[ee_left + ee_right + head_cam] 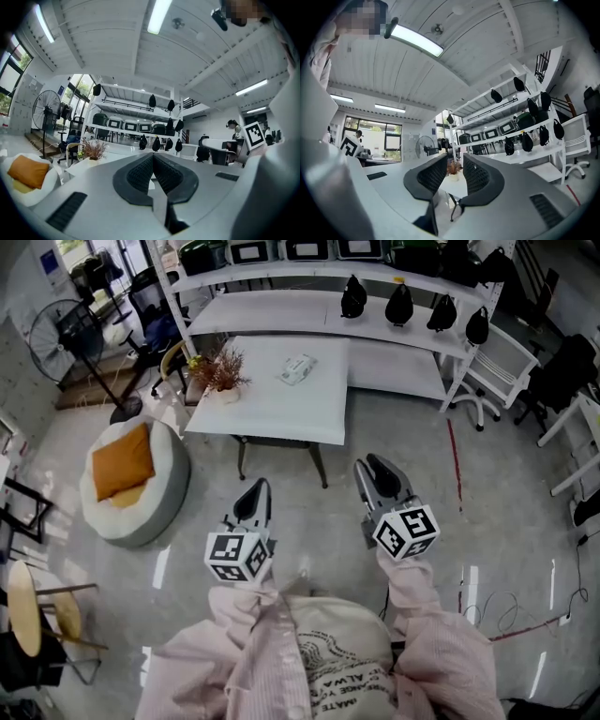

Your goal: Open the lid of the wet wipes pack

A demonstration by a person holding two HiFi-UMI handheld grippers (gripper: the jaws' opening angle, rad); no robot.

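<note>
The wet wipes pack (297, 368) lies flat on the low white table (281, 409), well ahead of both grippers, its lid down. My left gripper (256, 495) hangs over the floor short of the table; in the left gripper view its jaws (153, 157) meet at the tips with nothing between them. My right gripper (379, 471) is held beside it at about the same height. Its jaws (454, 162) stand apart and hold nothing. The pack does not show in either gripper view.
A potted dried plant (219, 372) stands at the table's left corner and shows between the right jaws (453, 167). A beanbag with an orange cushion (122, 462) sits at the left. White shelving with black bags (398, 304) runs behind the table. A standing fan (66, 334) is at the far left.
</note>
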